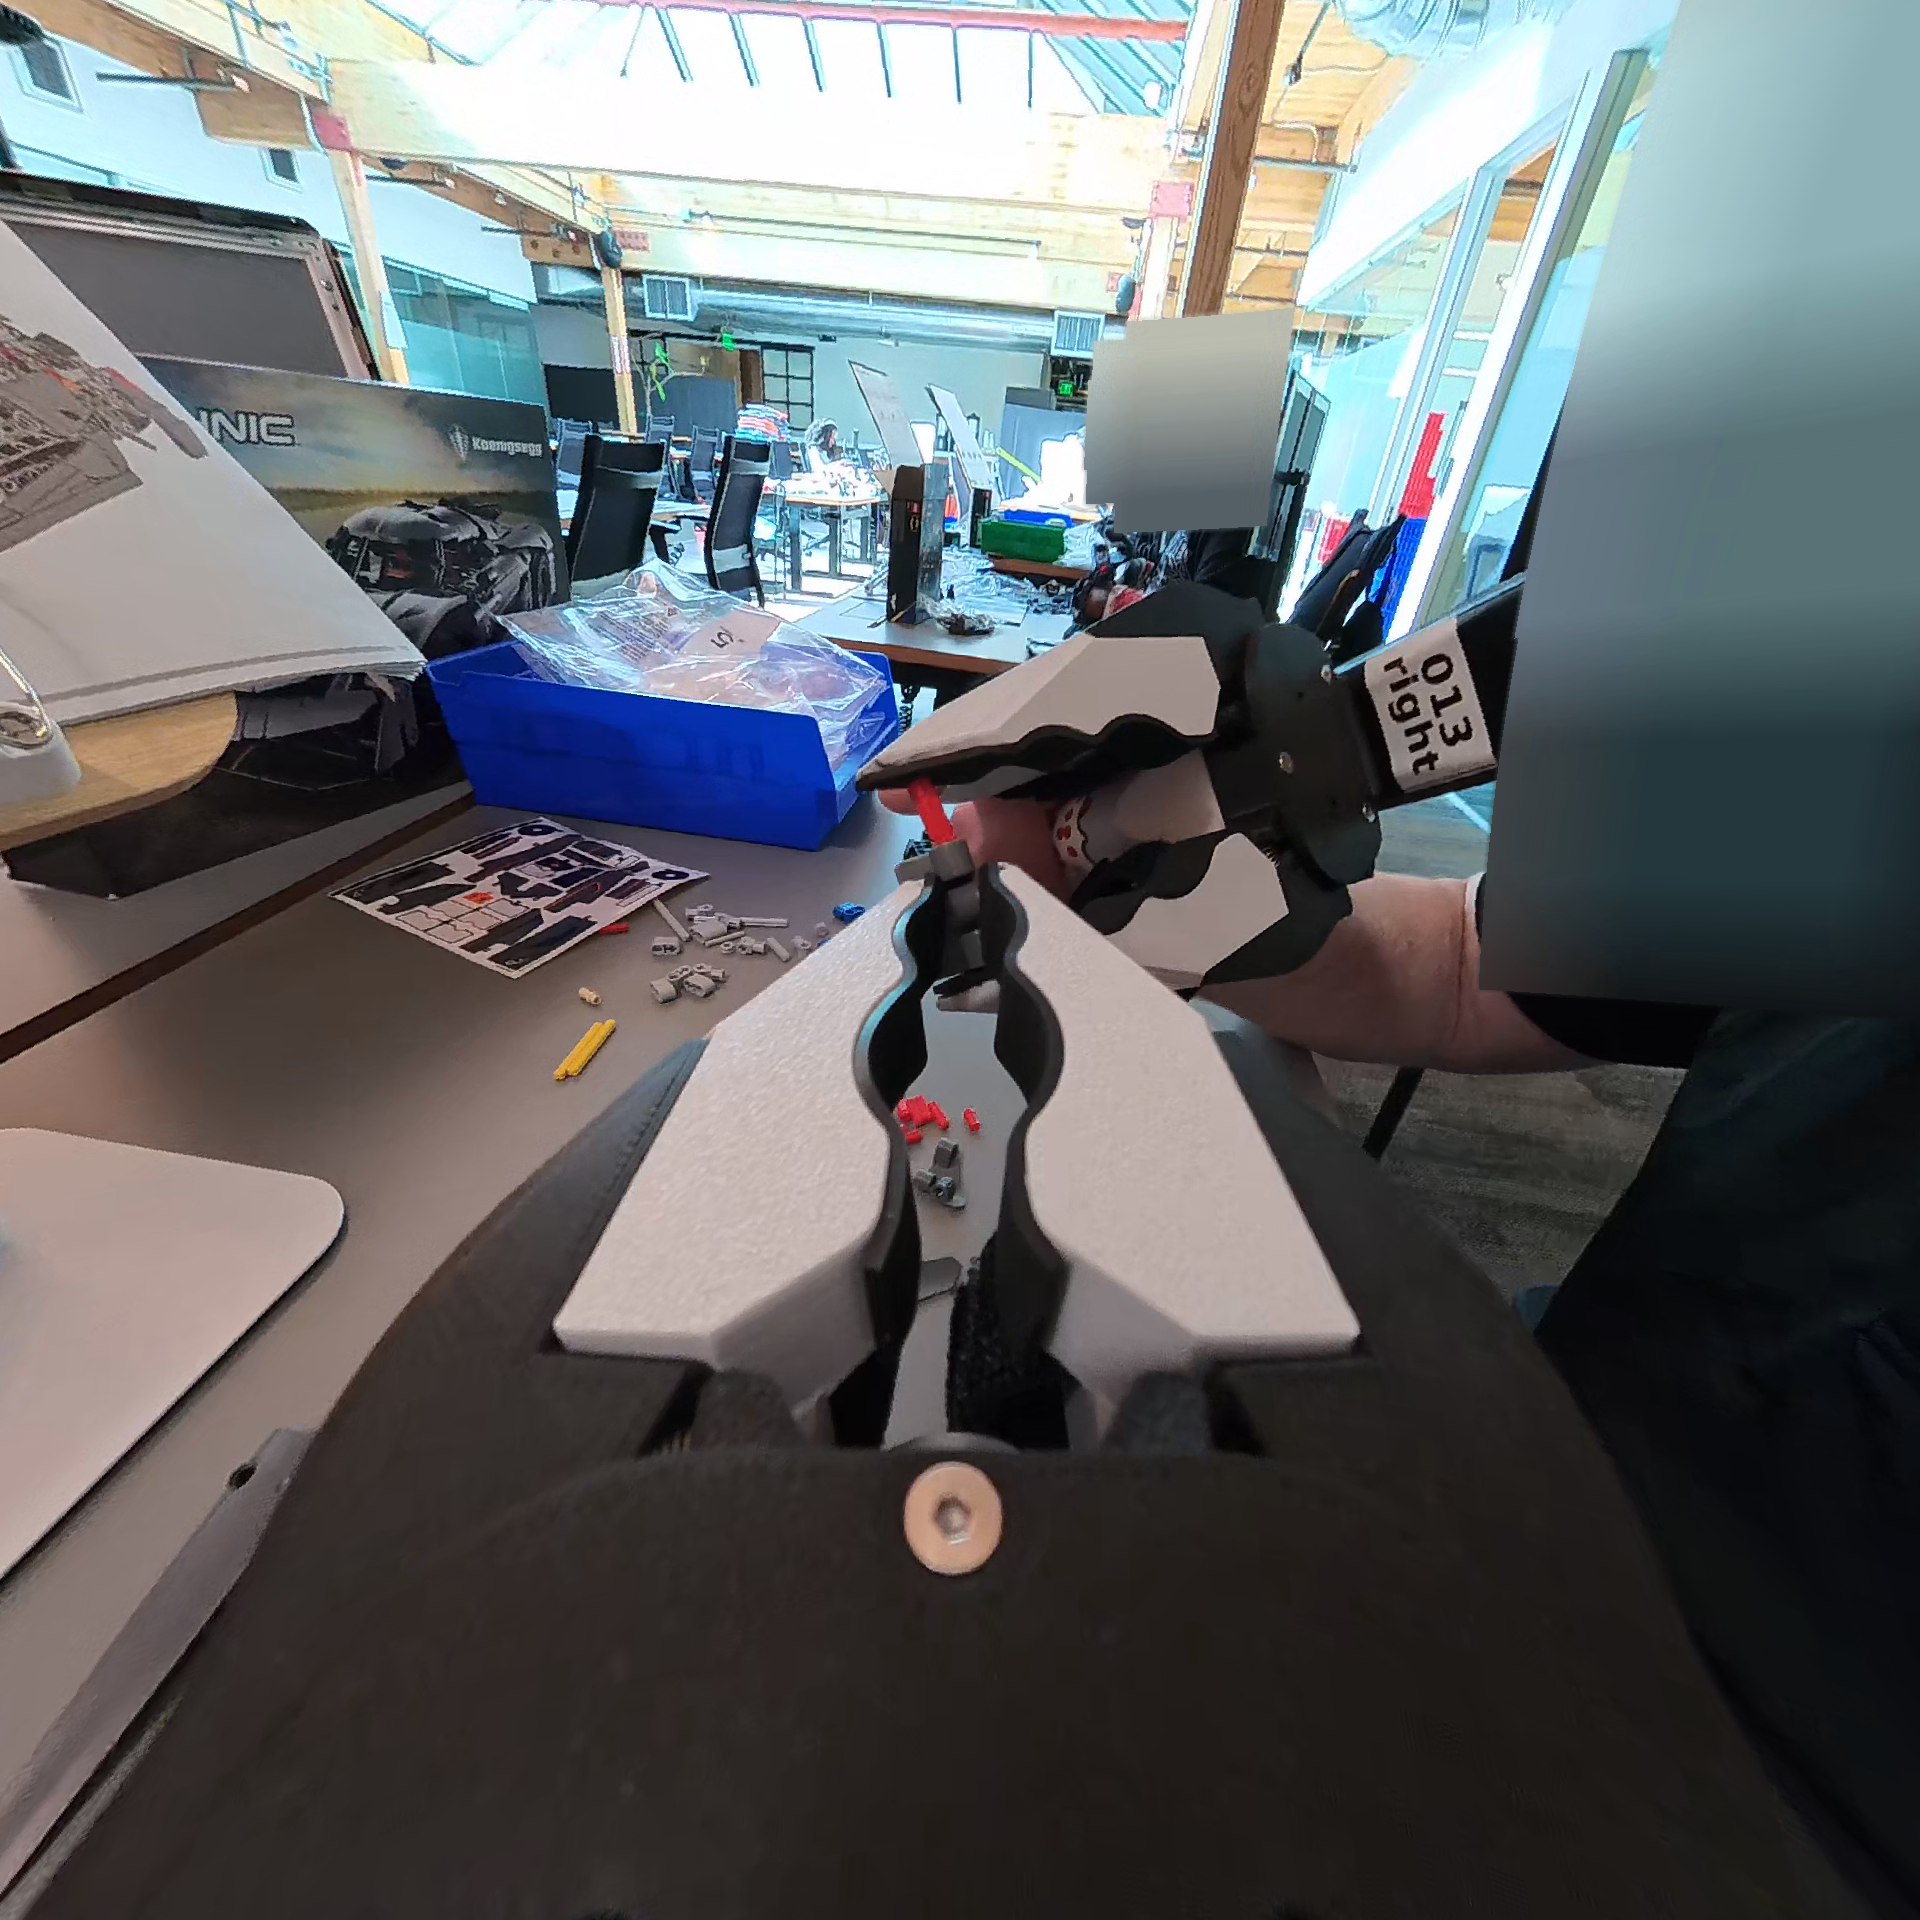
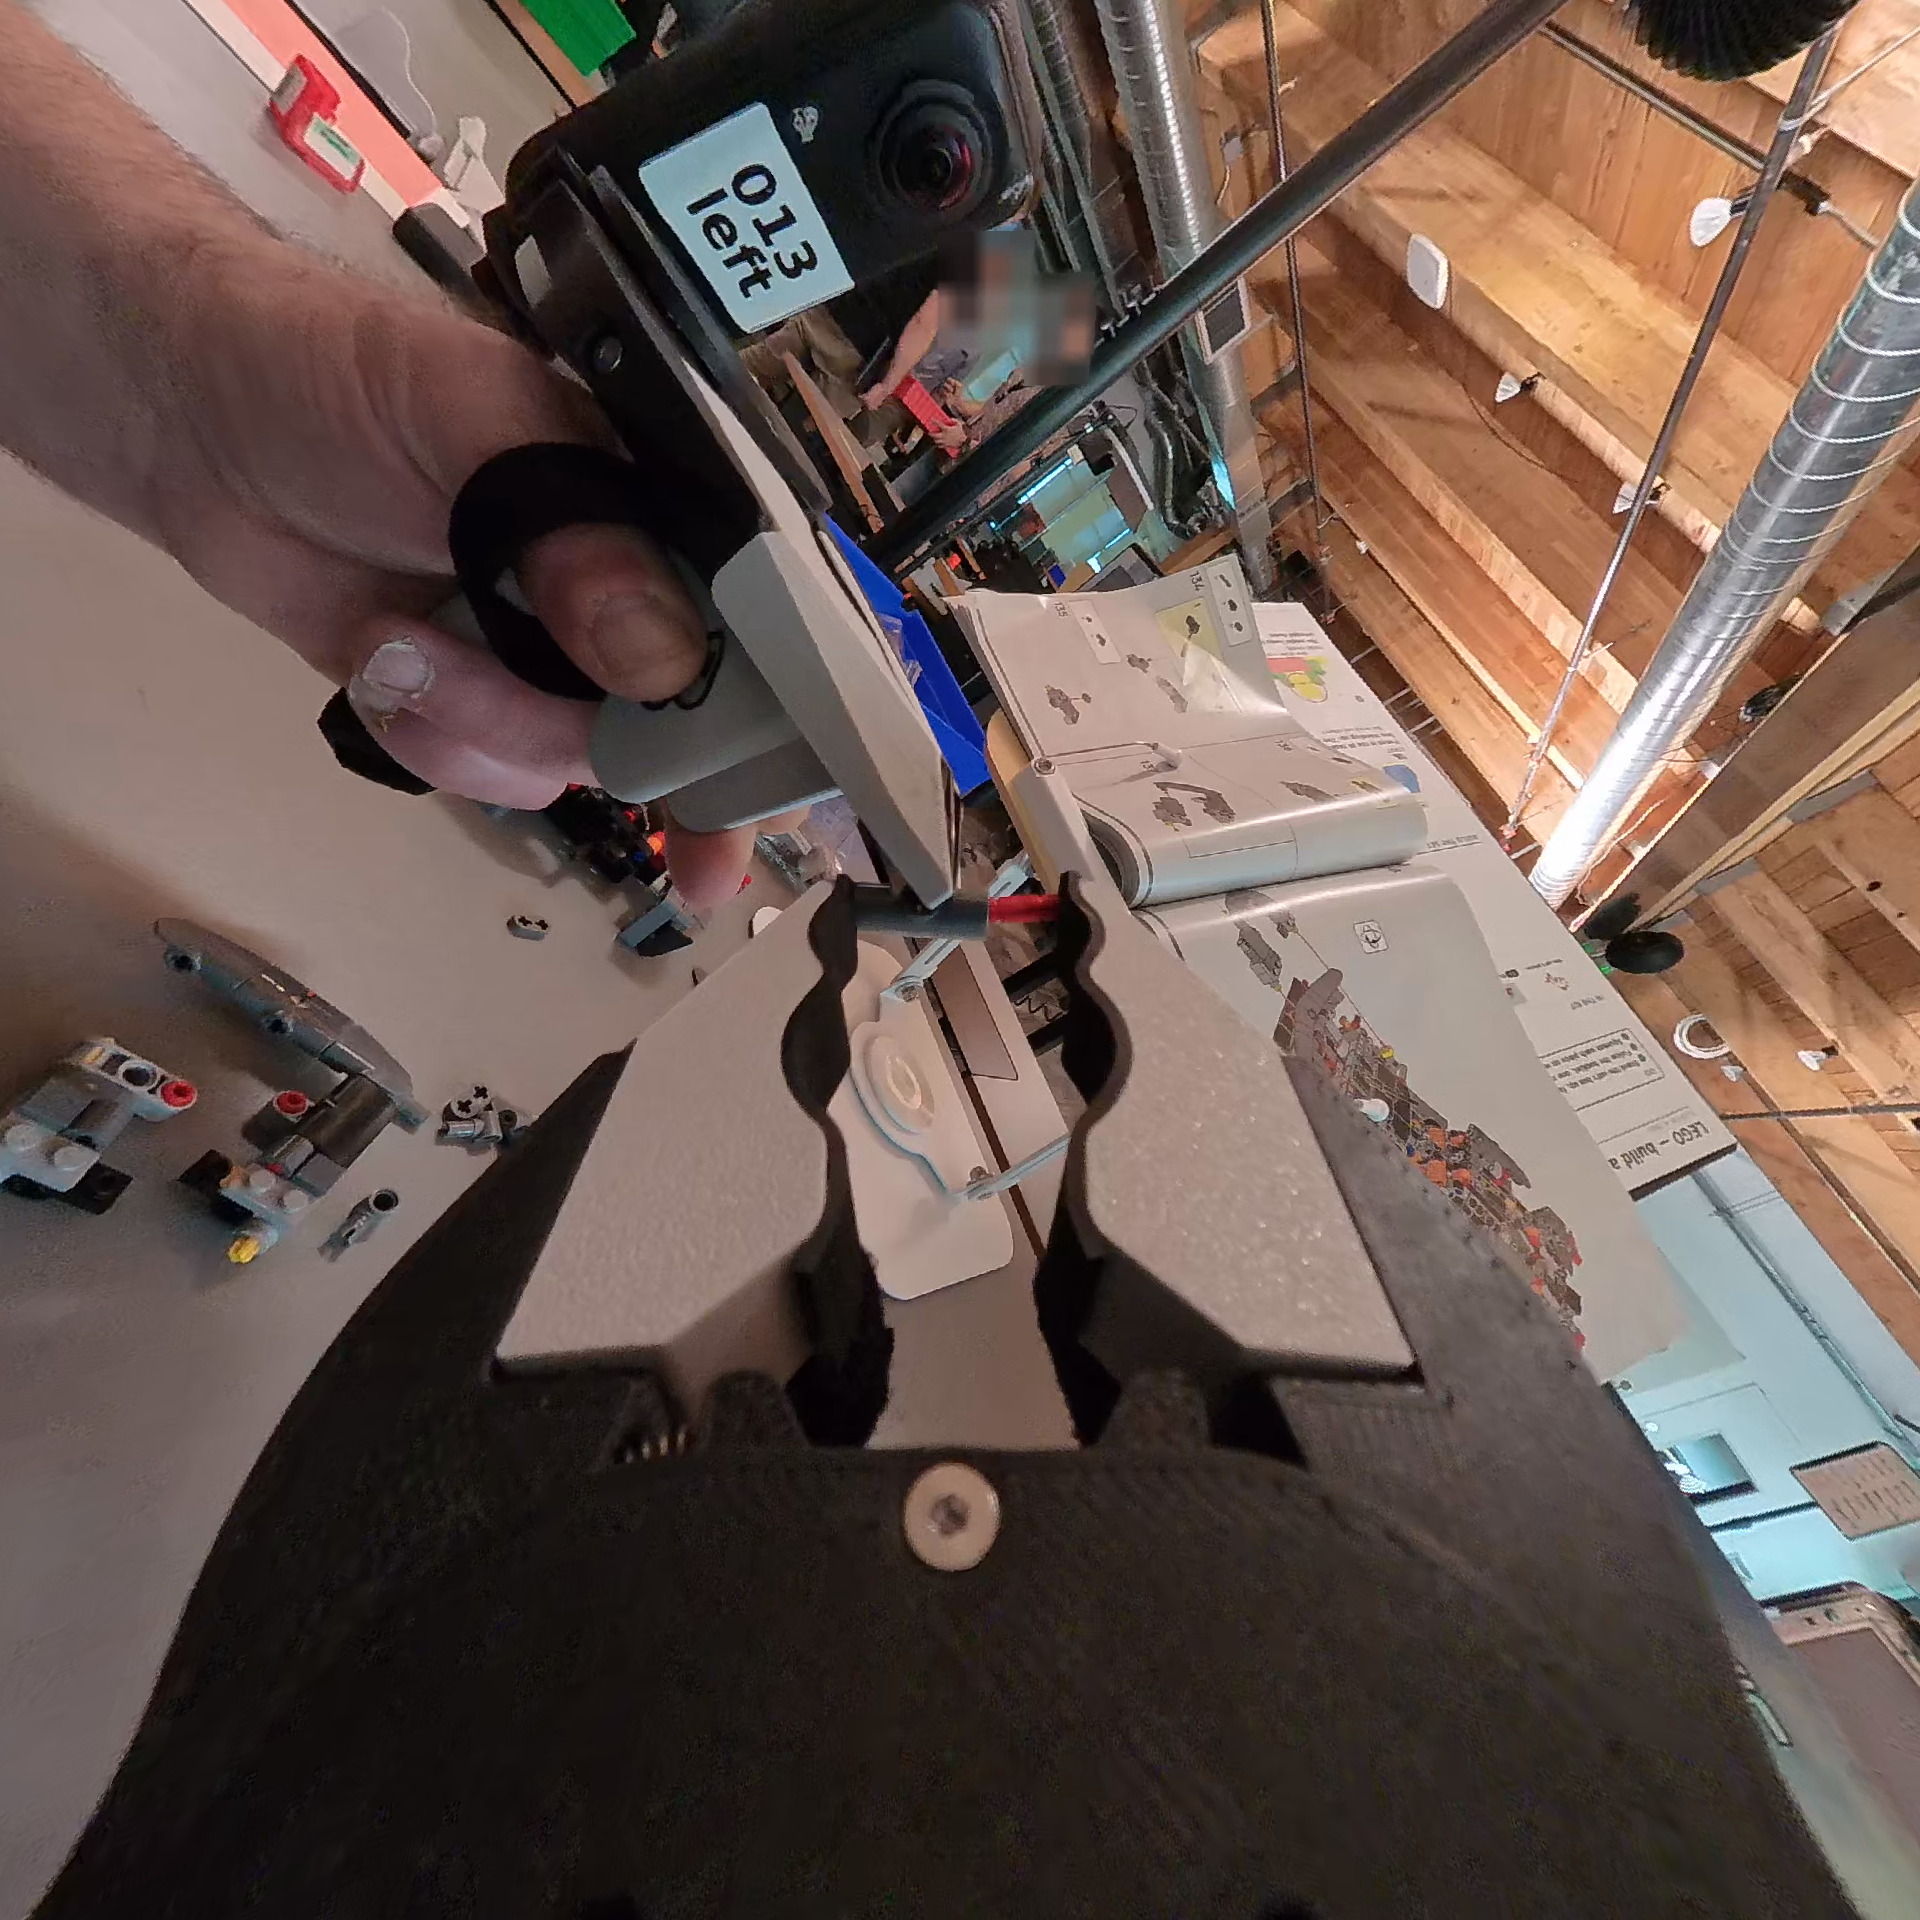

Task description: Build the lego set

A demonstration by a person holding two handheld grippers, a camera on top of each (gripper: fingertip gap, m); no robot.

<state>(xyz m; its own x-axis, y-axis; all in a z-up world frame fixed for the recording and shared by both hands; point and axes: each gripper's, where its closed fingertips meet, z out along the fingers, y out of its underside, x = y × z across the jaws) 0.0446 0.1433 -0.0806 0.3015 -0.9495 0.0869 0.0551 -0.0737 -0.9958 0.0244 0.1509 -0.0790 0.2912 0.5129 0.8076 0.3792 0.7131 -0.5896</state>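
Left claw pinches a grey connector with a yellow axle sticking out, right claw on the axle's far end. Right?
Not quite: the axle is red, not yellow, as the left wrist view shows. The rest holds: left claw pinches the grey connector, and right claw is on the axle's far end.

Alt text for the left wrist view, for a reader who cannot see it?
The left hand-held gripper clamps a grey connector piece with a red axle, whose far end the right hand-held gripper meets, above a grey desk with scattered small parts.
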